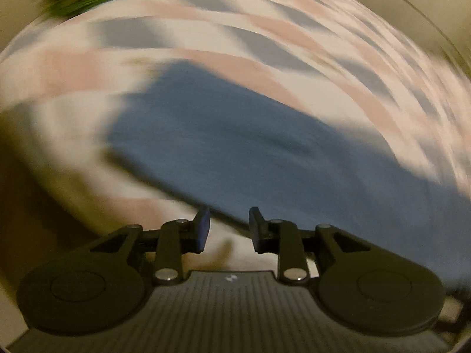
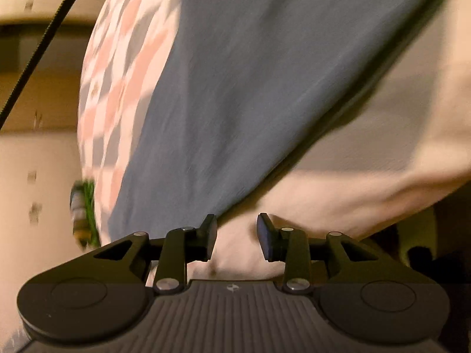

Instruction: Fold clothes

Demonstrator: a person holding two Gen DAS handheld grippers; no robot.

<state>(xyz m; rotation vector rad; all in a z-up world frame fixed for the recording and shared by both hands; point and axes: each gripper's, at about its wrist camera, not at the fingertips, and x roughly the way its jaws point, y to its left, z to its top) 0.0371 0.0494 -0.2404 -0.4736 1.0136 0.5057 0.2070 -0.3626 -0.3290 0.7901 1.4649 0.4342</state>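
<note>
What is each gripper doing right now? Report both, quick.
Left gripper: open, holding nothing, at the edge of the blue garment.
Right gripper: open, holding nothing, over the cream fabric.

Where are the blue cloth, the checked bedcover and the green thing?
Blue cloth (image 1: pixel 250 147): left wrist view, its flat middle.
Checked bedcover (image 1: pixel 265 29): left wrist view, a pink stripe.
Green thing (image 2: pixel 88 206): right wrist view, its blurred edge.

I see open patterned bedcover (image 1: pixel 265 20) all around the flat blue garment (image 1: pixel 250 147), with only a blurred green object (image 1: pixel 88 0) obstructing its far corner.
</note>
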